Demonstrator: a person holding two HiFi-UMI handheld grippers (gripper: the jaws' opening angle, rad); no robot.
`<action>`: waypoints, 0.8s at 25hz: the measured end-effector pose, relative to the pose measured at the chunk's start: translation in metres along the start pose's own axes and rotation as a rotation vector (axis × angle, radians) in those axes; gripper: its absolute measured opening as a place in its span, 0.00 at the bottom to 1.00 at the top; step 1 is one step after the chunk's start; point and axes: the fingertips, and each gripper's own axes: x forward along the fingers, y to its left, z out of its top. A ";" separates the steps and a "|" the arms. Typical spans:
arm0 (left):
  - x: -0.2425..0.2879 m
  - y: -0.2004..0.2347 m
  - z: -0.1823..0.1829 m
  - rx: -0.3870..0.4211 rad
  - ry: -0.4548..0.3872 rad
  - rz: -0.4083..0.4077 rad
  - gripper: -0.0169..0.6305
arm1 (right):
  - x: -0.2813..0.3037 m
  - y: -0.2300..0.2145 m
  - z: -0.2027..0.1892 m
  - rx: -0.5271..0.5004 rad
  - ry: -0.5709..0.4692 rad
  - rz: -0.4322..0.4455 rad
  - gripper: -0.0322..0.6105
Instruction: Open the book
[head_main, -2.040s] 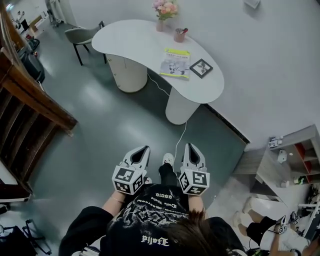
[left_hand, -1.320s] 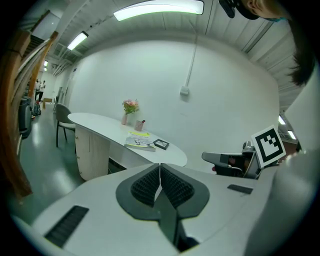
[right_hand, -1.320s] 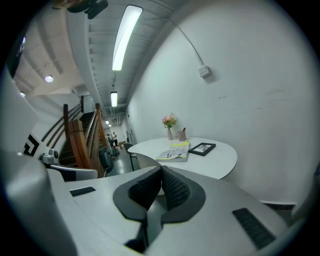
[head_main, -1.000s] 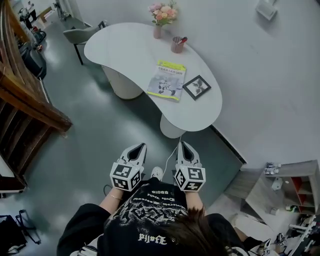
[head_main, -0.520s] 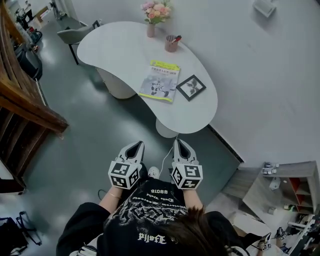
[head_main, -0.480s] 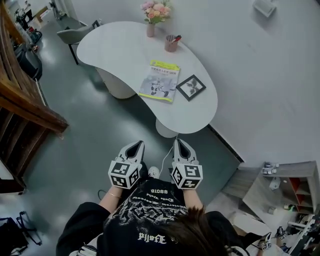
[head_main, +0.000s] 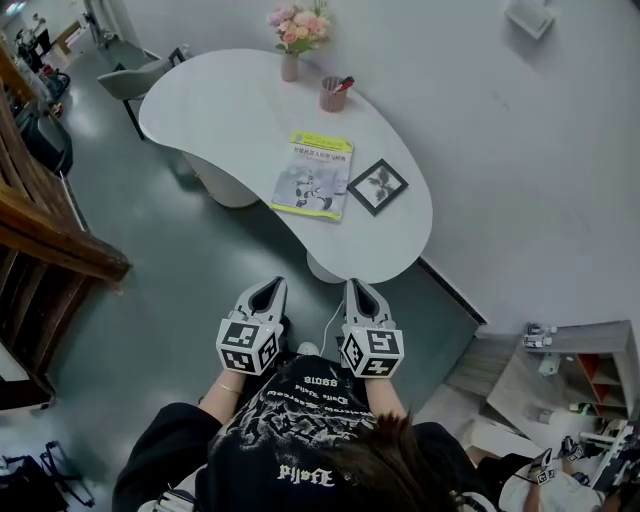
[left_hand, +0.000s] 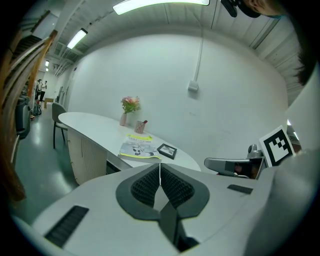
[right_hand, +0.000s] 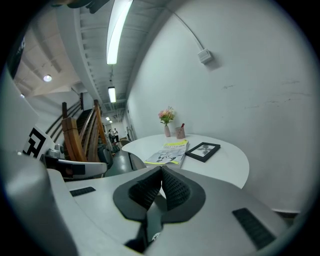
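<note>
Head view: book (head_main: 313, 175) on white table (head_main: 225, 110), grey floor (head_main: 165, 280)

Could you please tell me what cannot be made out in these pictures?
Book cover print: too small to read in every view.
Cup contents: too small, all views.
Picture frame image: too small and blurred to identify.
Table bases: largely hidden under the tabletop, head view.

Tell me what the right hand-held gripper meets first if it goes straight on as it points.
Probably the near rounded end of the white curved table, just short of the yellow-edged closed book. The shut right hand-held gripper aims slightly downward there, but depth is unclear.
</note>
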 end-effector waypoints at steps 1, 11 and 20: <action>0.005 0.006 0.005 -0.005 -0.003 -0.002 0.06 | 0.006 -0.001 0.003 -0.001 0.003 -0.009 0.09; 0.058 0.064 0.044 0.009 0.034 -0.075 0.06 | 0.075 -0.005 0.028 0.057 0.017 -0.091 0.09; 0.100 0.111 0.077 0.045 0.059 -0.170 0.06 | 0.125 -0.009 0.037 0.092 0.040 -0.217 0.09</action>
